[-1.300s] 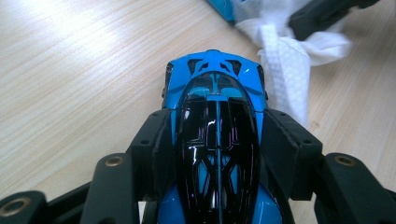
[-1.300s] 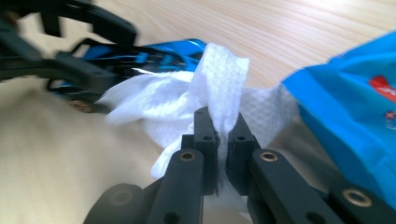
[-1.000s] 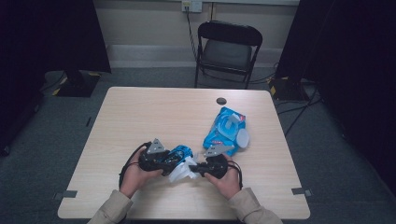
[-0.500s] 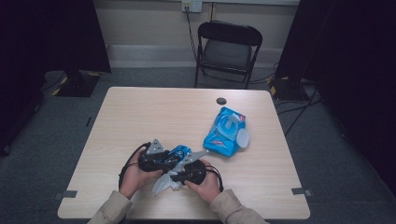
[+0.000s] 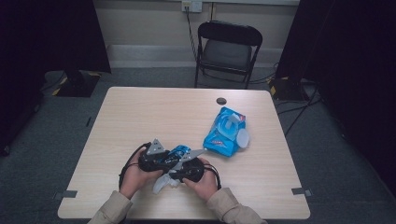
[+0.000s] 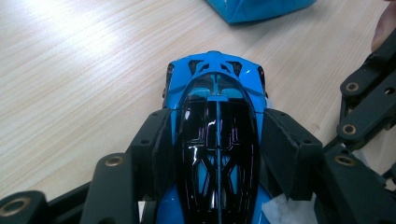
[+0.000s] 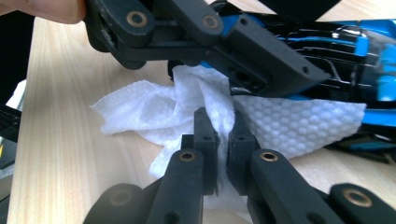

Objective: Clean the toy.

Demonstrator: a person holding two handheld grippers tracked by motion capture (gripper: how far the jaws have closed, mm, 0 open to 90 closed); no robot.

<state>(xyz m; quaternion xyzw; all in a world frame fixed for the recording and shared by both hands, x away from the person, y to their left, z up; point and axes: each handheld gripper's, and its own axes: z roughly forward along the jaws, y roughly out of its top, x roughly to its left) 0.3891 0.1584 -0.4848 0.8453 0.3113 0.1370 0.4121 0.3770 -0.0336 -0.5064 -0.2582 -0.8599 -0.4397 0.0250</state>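
Observation:
A blue toy car with a glossy black canopy sits between the pads of my left gripper, which is shut on its sides just above the table. In the high view the car is near the table's front edge, with the left gripper behind it. My right gripper is shut on a crumpled white wipe and holds it against the car's underside, close under the left gripper's jaw. The wipe hangs below both hands, and the right gripper crosses under the car.
A blue pack of wipes with its white lid flap open lies to the right on the pale wooden table. A small black disc rests near the far edge. A black folding chair stands beyond the table.
The right hand has moved left with the wipe, from beside the car to under it against the left gripper. Over the last half second nothing has moved. The left hand has stayed in place.

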